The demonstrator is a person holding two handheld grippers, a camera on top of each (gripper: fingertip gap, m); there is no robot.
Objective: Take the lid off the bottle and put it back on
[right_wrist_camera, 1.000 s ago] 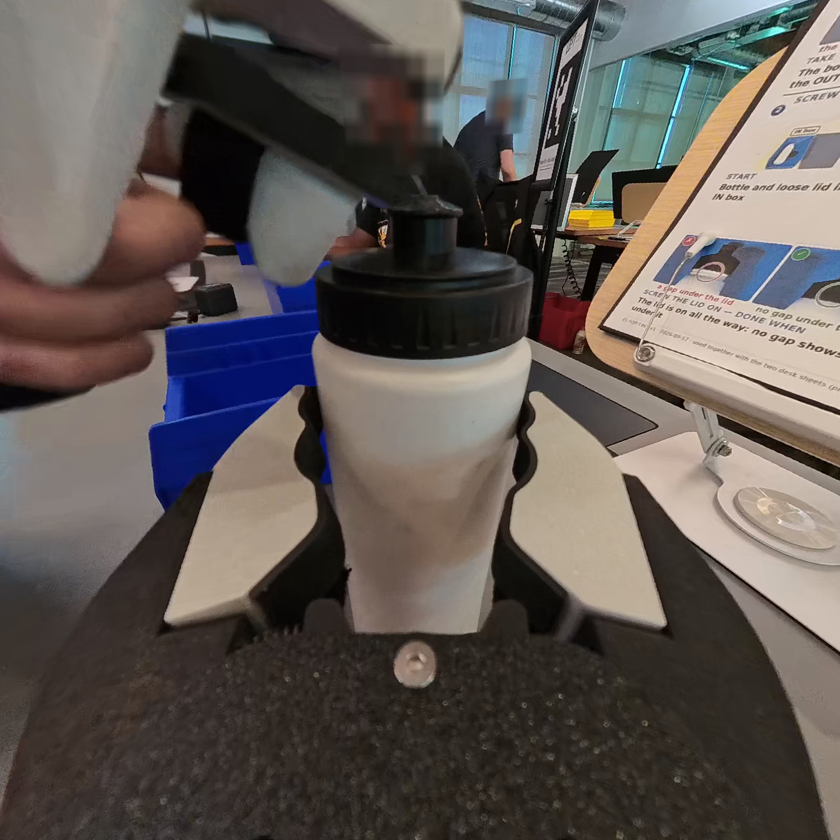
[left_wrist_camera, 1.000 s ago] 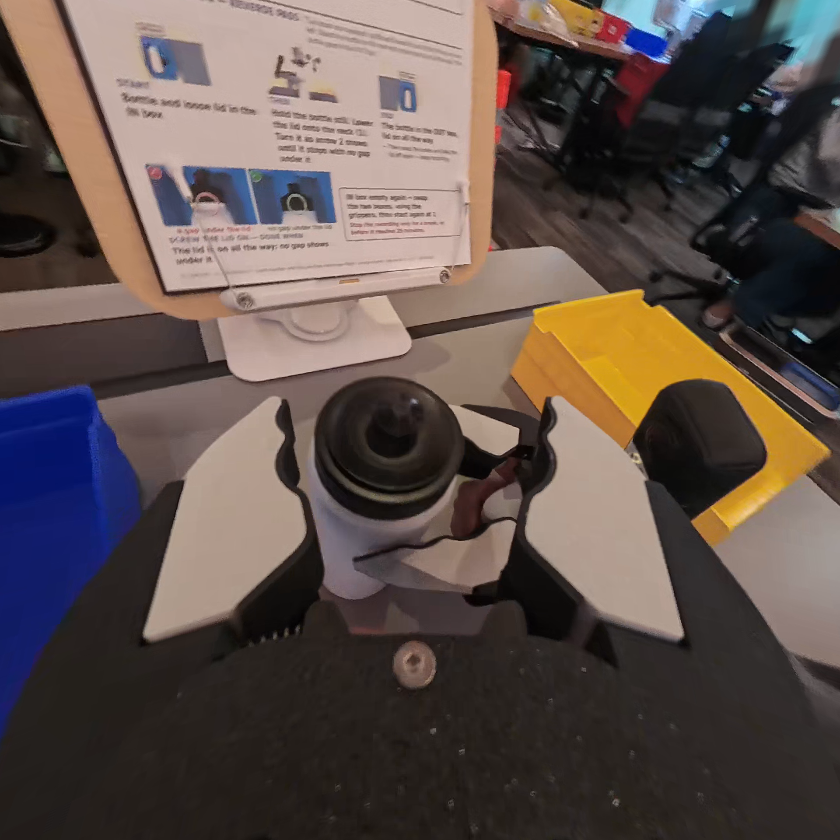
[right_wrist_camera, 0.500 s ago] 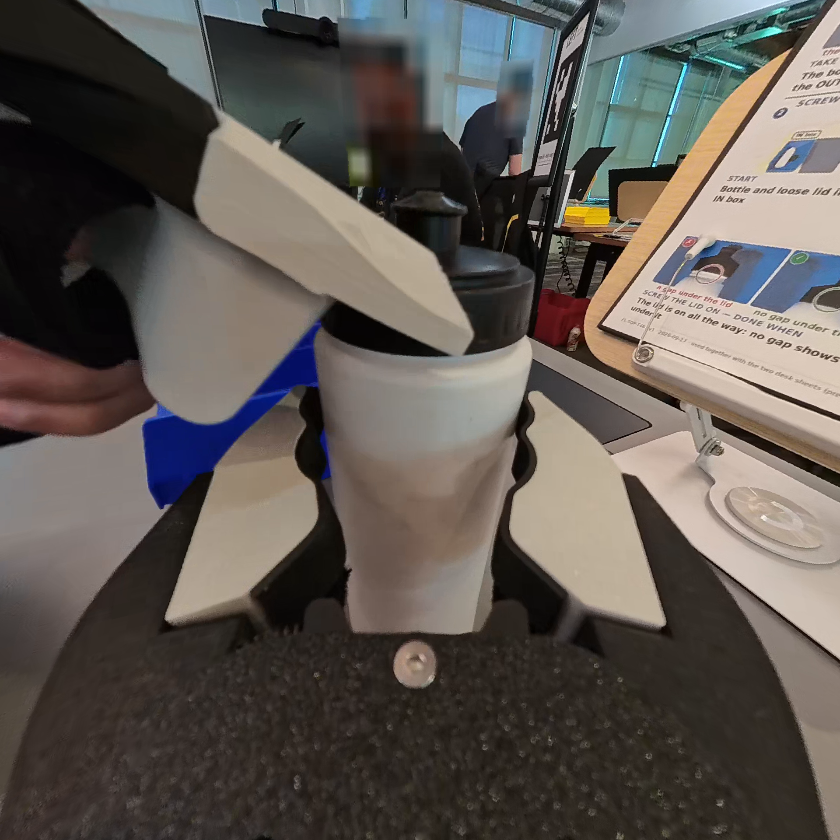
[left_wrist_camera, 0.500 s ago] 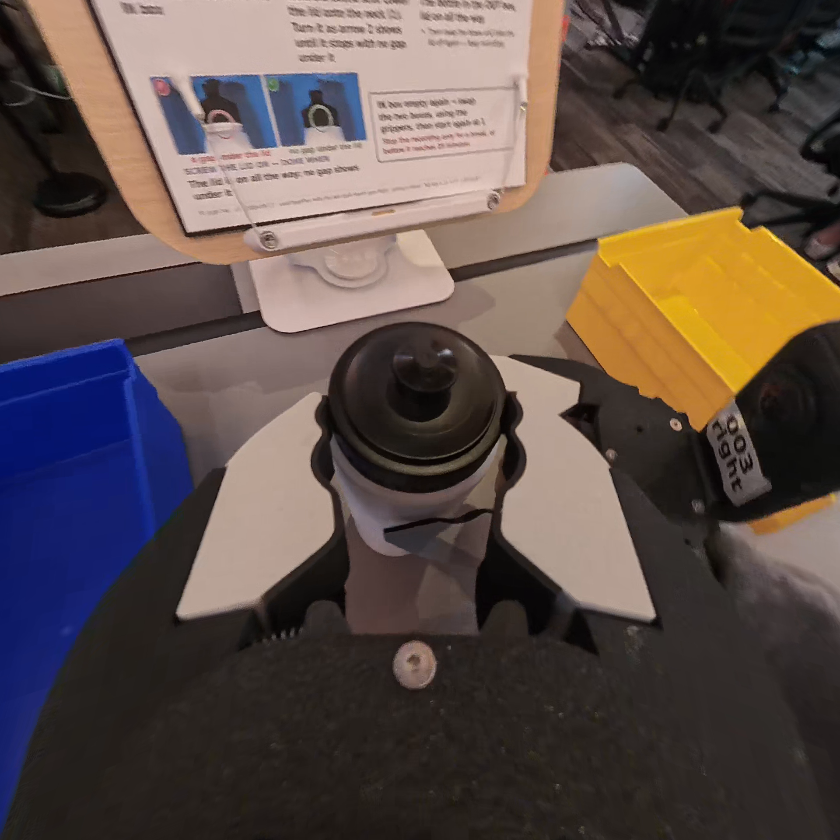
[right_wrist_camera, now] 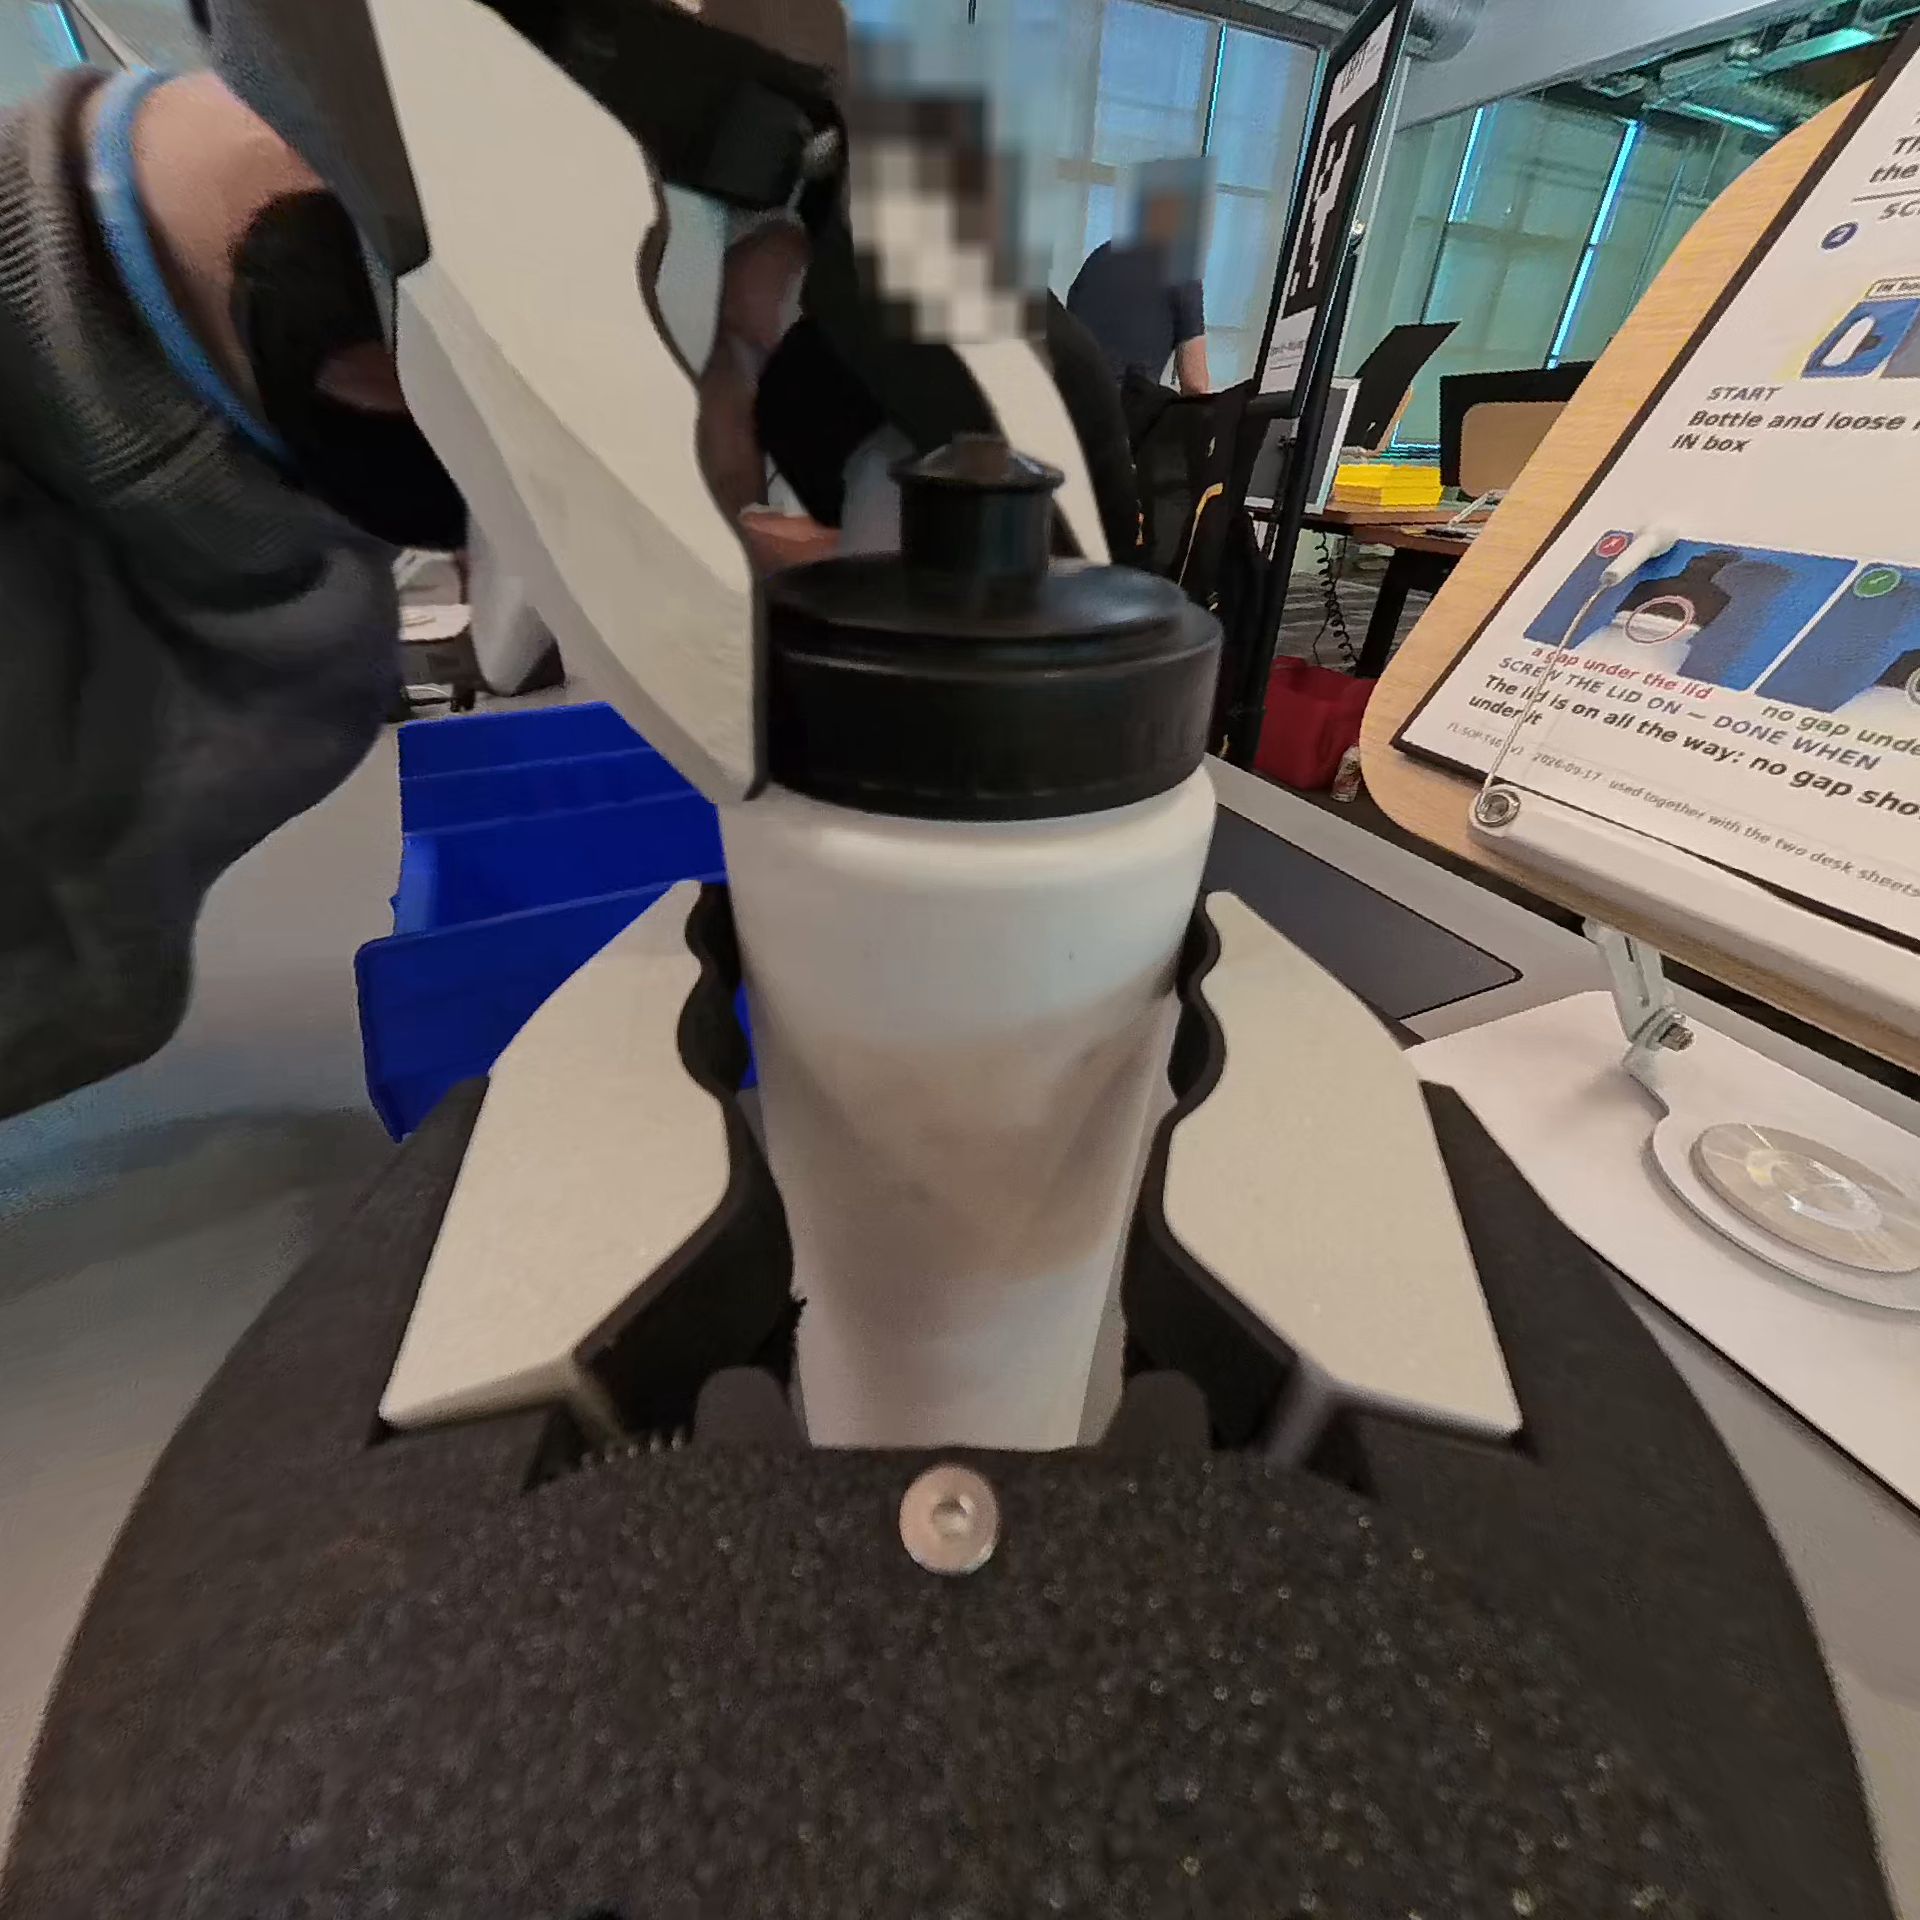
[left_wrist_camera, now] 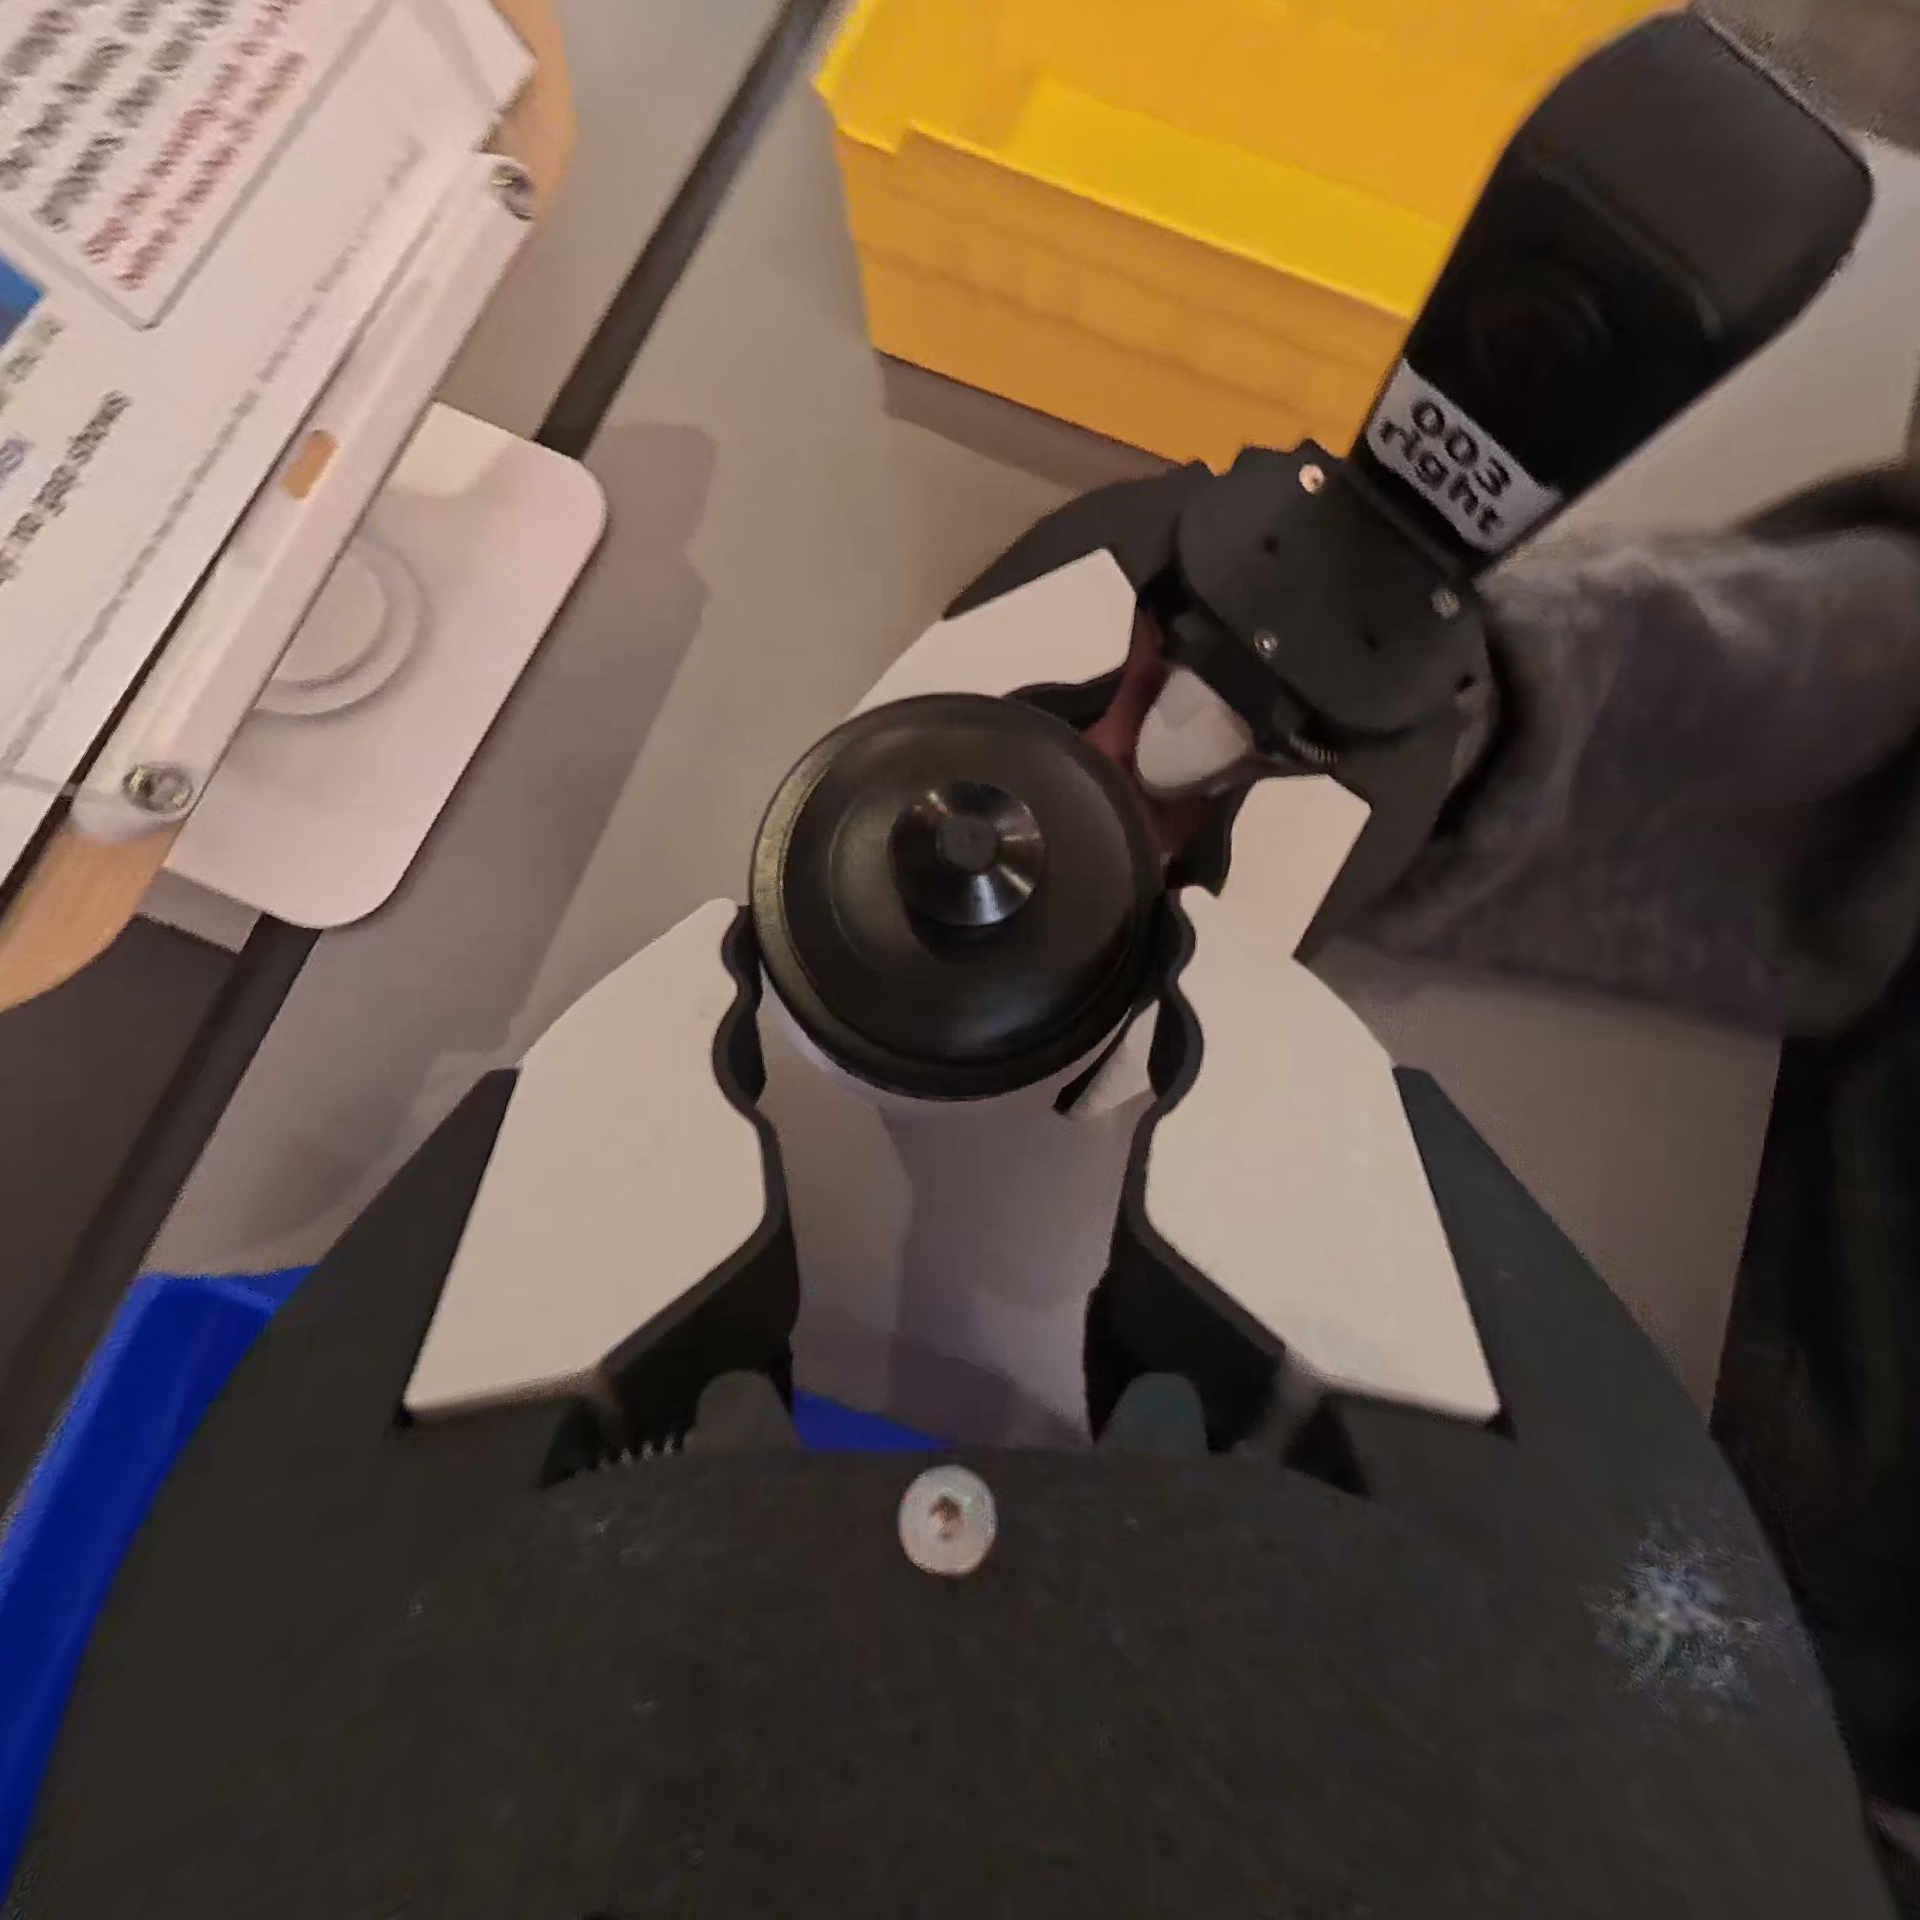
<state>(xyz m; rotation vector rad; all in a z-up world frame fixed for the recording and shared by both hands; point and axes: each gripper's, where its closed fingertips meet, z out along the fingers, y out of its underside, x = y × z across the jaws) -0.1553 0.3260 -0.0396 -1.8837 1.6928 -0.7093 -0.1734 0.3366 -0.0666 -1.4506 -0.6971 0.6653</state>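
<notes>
A white bottle point(right_wrist_camera: 966, 987) with a black screw lid point(right_wrist_camera: 987, 686) stands upright in my right gripper point(right_wrist_camera: 956, 935), which is shut on the bottle's body. My left gripper point(left_wrist_camera: 954, 935) comes down from above, and its fingers press on opposite sides of the lid point(left_wrist_camera: 951, 883). In the right wrist view, one left finger point(right_wrist_camera: 582, 436) touches the lid's left edge and the other is partly hidden behind the lid. No gap shows between the lid and the bottle's shoulder. The right gripper's black body point(left_wrist_camera: 1340, 623) shows beyond the lid in the left wrist view.
A yellow bin point(left_wrist_camera: 1143, 208) stands on the grey table beyond the bottle. A blue bin point(right_wrist_camera: 540, 831) sits on the other side. An instruction board on a white stand point(right_wrist_camera: 1714, 623) is close by. A grey sleeve point(left_wrist_camera: 1662, 779) holds the right gripper. People stand in the background.
My left gripper has moved over the lid, closed its fingers onto it and then turned about the bottle's axis. The right gripper and the bottle have stayed put.
</notes>
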